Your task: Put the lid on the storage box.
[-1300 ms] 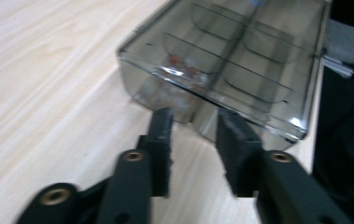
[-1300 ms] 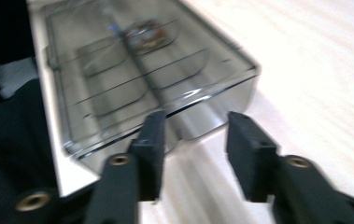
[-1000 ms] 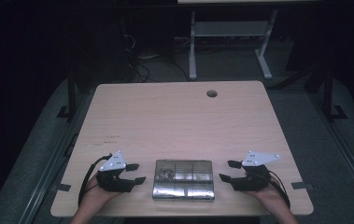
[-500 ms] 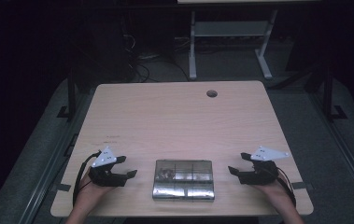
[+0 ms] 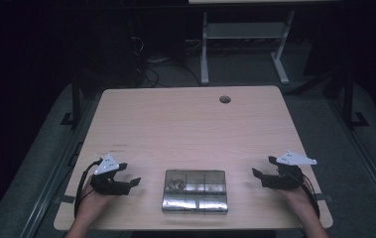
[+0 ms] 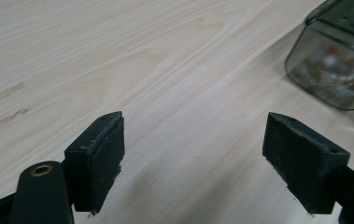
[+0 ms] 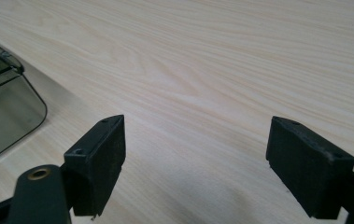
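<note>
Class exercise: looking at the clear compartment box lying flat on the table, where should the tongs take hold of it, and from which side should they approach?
Probably its two short ends: the clear compartment box lies flat between the left tongs and the right tongs, both open. Each could come in level from its own side.

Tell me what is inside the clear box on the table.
The box is split into compartments. One at its far left holds small mixed pieces, reddish and pale. The lid's glare hides what the other compartments hold, and the pieces are too blurred to name.
</note>
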Demonstrator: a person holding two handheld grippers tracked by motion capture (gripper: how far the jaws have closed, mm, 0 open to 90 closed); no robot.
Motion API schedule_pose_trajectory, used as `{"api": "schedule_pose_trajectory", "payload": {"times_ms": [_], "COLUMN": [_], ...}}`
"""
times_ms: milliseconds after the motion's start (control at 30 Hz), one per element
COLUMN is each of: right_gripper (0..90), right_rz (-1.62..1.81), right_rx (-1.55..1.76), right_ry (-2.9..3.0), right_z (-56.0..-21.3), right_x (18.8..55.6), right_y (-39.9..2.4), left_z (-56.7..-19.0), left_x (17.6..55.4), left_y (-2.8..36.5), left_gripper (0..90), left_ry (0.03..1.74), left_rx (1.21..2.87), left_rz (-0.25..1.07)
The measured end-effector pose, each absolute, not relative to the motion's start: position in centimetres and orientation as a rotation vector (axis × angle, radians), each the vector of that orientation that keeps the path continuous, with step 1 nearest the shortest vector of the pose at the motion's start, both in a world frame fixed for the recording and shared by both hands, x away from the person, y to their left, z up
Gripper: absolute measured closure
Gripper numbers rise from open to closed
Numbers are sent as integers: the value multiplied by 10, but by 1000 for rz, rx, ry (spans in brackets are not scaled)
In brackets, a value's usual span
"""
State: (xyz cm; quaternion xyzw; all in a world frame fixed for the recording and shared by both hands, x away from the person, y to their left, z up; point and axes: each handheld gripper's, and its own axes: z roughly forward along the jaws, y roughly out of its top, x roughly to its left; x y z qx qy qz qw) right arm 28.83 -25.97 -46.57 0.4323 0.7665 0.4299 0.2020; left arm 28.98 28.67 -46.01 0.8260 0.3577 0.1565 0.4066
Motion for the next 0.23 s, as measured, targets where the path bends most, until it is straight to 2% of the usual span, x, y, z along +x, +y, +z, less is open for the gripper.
{"api": "schedule_pose_trajectory", "payload": {"times_ms": [233], "right_gripper": [195], "right_rz": [1203], "right_rx": [1212], "right_ry": [2127], "right_z": [-465], "right_x": [288], "right_y": [-260], "left_z": [-461], "left_x": [292], "left_y": [290], "left_gripper": [204], "left_ry": [908], "left_rx": [2081], "left_rz": [406]}}
